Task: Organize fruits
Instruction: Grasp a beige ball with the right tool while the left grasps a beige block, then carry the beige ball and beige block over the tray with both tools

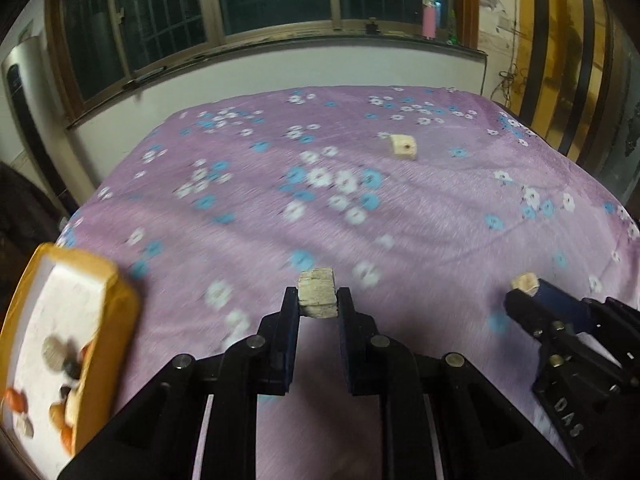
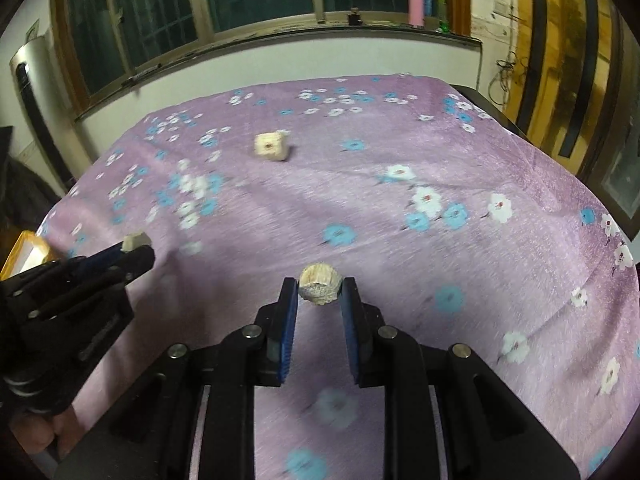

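left wrist view: tray cut off, contents blurred; left claw and right claw each pinching a pale chunk.

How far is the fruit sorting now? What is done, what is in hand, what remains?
Done: several small pieces already lie in the yellow tray at the left. In hand: the left gripper is shut on a pale block, and the right gripper is shut on a rounder pale piece. Left: one pale cube lies on the purple flowered cloth.
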